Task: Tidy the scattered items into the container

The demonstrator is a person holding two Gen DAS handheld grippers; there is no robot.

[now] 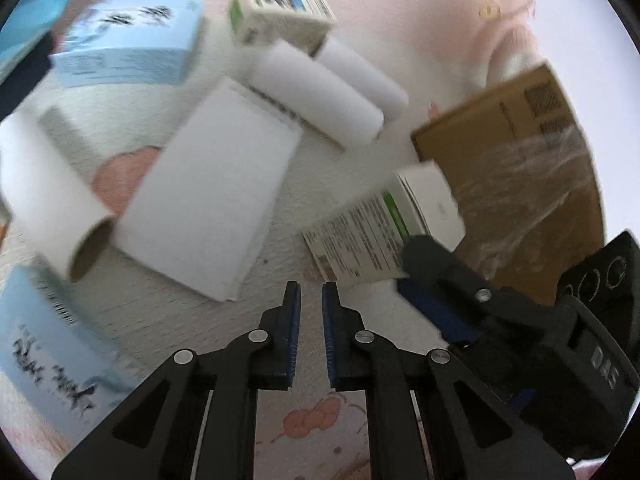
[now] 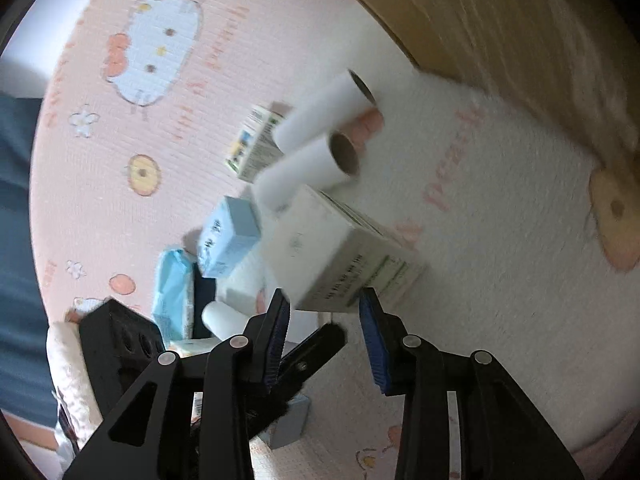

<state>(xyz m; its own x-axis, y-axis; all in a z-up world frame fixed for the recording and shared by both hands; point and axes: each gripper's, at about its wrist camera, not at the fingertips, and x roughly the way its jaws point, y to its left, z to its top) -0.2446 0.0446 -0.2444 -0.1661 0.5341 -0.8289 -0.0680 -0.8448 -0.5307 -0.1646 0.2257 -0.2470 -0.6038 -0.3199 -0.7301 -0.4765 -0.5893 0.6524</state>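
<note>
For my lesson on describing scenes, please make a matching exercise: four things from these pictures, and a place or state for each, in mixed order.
1 cardboard box
2 two white rolls
3 green-striped box
4 left gripper

a holds nothing
b at the fingertips of the right gripper
c brown, taped
d side by side

Pairs: 1-c, 2-d, 3-b, 4-a

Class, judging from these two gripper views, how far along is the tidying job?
Done: nothing visibly; the cardboard box shows only its outside, its contents hidden. In hand: the right gripper is closing around a white carton with green print, contact unclear; the left gripper is nearly closed on nothing. Left: paper rolls, blue boxes, a white pad and another carton still lie scattered.
</note>
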